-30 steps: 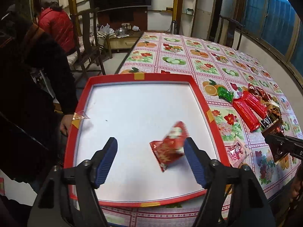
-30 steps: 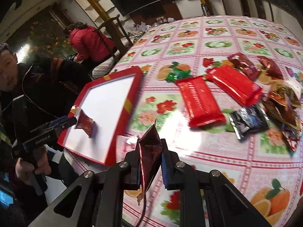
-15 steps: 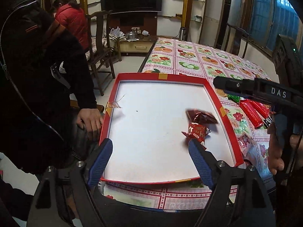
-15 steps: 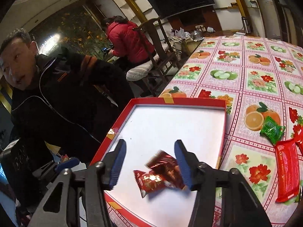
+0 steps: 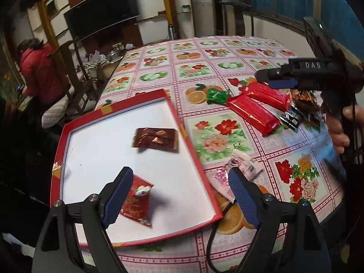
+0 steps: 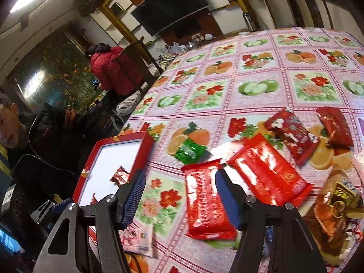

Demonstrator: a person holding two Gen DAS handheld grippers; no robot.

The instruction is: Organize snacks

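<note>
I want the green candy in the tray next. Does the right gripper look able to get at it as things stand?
Probably yes. The green candy lies alone on the tablecloth, nothing on top of it, ahead of the right gripper, whose fingers stand open and empty. The red packet lies nearer, beside the path.

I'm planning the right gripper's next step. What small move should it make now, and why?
Probably ease the right gripper down over the nearer long red packet and close on it. Its jaws have just been opening, stand open and hold nothing, the packet lies right ahead of them, and the red tray holds only two snacks so far.
</note>
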